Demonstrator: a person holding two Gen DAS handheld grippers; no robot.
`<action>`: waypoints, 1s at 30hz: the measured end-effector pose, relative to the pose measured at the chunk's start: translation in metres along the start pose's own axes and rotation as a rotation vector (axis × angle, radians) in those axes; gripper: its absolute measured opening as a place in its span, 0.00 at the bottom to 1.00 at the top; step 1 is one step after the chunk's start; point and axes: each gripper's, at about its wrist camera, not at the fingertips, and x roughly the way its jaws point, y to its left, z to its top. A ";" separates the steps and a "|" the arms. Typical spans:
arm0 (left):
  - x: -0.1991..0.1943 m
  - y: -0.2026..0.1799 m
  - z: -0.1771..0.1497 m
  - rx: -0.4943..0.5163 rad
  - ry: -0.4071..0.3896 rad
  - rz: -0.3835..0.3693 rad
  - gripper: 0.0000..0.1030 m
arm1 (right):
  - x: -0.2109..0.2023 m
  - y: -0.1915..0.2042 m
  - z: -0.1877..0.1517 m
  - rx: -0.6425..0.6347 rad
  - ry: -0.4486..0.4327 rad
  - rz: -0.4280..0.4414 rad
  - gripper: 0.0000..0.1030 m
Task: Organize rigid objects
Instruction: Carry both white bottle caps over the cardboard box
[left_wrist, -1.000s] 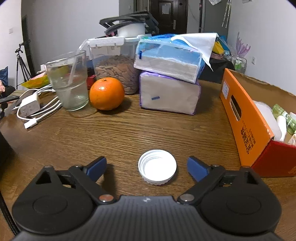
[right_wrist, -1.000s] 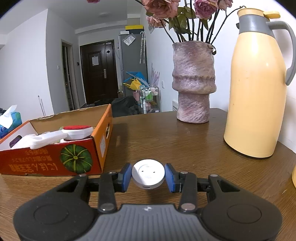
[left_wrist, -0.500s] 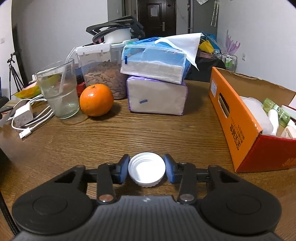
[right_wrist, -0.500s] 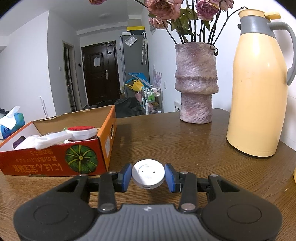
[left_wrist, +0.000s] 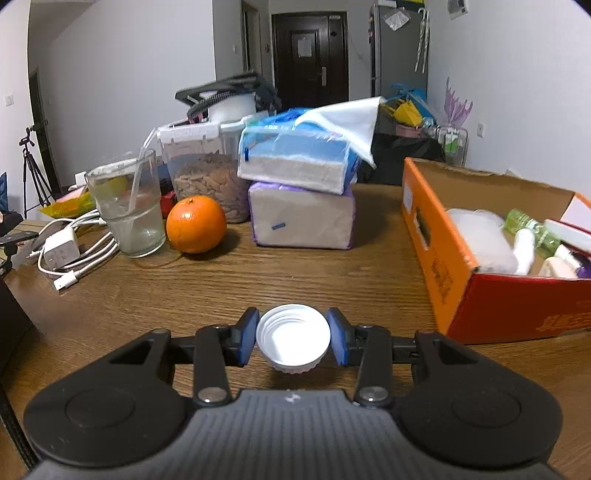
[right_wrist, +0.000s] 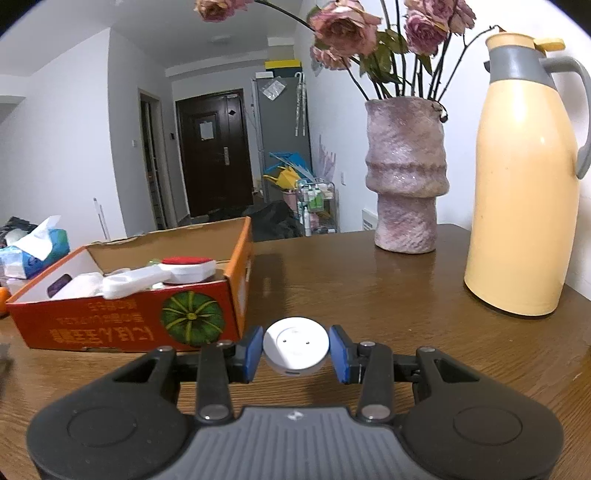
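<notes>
My left gripper (left_wrist: 293, 336) is shut on a white screw cap (left_wrist: 293, 334), hollow side up, held just above the wooden table (left_wrist: 258, 280). An orange cardboard box (left_wrist: 436, 254) with several white and green items stands to its right. My right gripper (right_wrist: 296, 350) is shut on a round white puck-like device (right_wrist: 296, 347) with two small dots on top, held over the table. The same orange box (right_wrist: 147, 314), with a pumpkin print on its front, lies to the left of that gripper.
In the left wrist view stand an orange (left_wrist: 195, 229), a glass with a straw (left_wrist: 127, 206), a jar of nuts (left_wrist: 205, 177), two stacked tissue packs (left_wrist: 299, 199) and a white charger with cables (left_wrist: 62, 247). The right wrist view has a pink vase (right_wrist: 406, 184) and a yellow thermos (right_wrist: 524, 184).
My left gripper went from wide open around the cap on the table to shut on it, then lifted it slightly and swung toward the box. The right gripper kept its hold on the device.
</notes>
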 end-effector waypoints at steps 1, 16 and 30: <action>-0.004 -0.001 0.001 -0.001 -0.009 -0.006 0.40 | -0.002 0.002 0.000 -0.002 -0.003 0.005 0.37; -0.067 -0.043 -0.010 0.051 -0.108 -0.143 0.40 | -0.031 0.031 0.000 -0.027 -0.053 0.106 0.37; -0.101 -0.089 -0.007 0.057 -0.150 -0.259 0.40 | -0.047 0.077 0.003 -0.052 -0.084 0.235 0.37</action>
